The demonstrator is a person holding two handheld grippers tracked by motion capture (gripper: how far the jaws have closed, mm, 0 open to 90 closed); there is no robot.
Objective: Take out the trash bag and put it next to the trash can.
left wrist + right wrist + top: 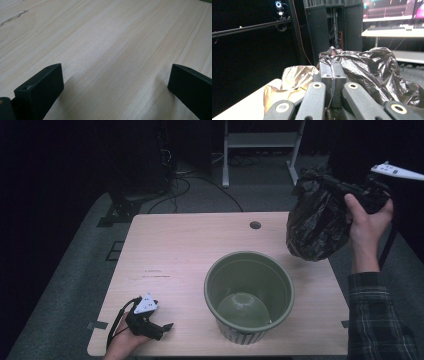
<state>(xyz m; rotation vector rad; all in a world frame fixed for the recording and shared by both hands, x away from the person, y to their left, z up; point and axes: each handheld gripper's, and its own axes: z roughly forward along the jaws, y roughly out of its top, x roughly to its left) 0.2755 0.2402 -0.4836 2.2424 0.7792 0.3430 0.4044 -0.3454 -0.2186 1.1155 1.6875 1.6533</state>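
In the high view we see one green bucket [249, 295] standing on the tabletop [175, 255], lower centre of the frame, empty and open at the top. One black plastic bag [316, 217] hangs in the air at the upper right, past the tabletop's far right corner. The right gripper [357, 190] holds it there, with the right hand [367, 222] wrapped around the gripper just beside the bag.

The right gripper view adds what the high view cannot tell us: the two jaws are pressed together with the bag's crinkled film [367, 67] clamped between them, and a lighter, brownish translucent fold [292, 82] of the plastic shows at the lower left of that frame.

At the lower left of the high view, the left gripper [167, 326] rests low on the tabletop near its front edge, well apart from the bucket, in the left hand [125, 337]. The left gripper view shows its two jaws spread wide, with bare pale wood [112, 50] between them and nothing held.

We count one bucket, one bag, two grippers.
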